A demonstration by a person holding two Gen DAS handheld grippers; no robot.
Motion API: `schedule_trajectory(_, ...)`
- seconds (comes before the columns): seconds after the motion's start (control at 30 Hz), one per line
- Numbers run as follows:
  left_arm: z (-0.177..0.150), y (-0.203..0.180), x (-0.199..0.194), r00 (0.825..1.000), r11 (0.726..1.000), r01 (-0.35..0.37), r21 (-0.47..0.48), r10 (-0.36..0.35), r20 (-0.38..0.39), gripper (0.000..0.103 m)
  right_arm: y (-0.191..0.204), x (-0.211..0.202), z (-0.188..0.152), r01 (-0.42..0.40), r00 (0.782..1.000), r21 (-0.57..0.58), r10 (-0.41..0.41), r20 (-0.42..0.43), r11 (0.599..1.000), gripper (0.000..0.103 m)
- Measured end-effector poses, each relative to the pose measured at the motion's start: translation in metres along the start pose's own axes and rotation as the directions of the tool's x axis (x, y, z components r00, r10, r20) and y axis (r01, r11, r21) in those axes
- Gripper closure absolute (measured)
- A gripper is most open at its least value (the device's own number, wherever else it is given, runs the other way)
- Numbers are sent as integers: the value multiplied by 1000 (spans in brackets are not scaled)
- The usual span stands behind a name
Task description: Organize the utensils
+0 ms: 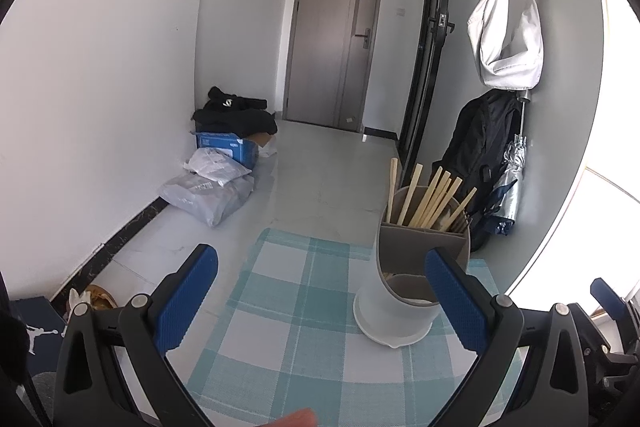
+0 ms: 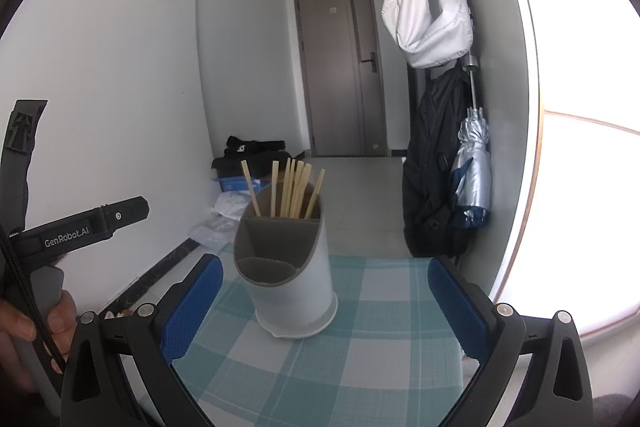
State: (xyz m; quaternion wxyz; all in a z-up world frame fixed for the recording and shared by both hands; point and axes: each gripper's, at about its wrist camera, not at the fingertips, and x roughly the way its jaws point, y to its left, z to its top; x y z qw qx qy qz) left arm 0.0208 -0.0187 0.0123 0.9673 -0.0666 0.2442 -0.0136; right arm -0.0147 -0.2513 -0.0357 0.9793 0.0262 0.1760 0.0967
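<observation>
A white utensil holder point(image 2: 292, 279) with a grey divided insert stands upright on the teal checked tablecloth point(image 2: 380, 315). Several wooden chopsticks point(image 2: 292, 189) stand in its rear compartment; the front compartment looks empty. My right gripper point(image 2: 325, 303) is open and empty, with the holder just ahead between its blue pads point(image 2: 192, 311). In the left wrist view the holder point(image 1: 400, 291) sits ahead to the right, close to the right pad point(image 1: 456, 301), with the chopsticks point(image 1: 428, 199) showing. My left gripper point(image 1: 322, 299) is open and empty. It also shows at the left of the right wrist view point(image 2: 88, 223).
The table edge drops to a tiled floor. Grey parcels point(image 1: 208, 193) and a blue box point(image 1: 228, 147) with black clothes lie by the left wall. A white bag point(image 2: 428, 15), a black backpack point(image 2: 432, 179) and a silver umbrella point(image 2: 472, 171) hang on the right wall.
</observation>
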Motion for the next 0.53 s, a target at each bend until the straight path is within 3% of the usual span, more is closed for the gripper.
schedule_trajectory(0.53, -2, 1, 1, 999, 999, 36, -9, -36, -15, 1, -2, 1, -4, 2, 1000, 0, -2, -17, 1000, 0)
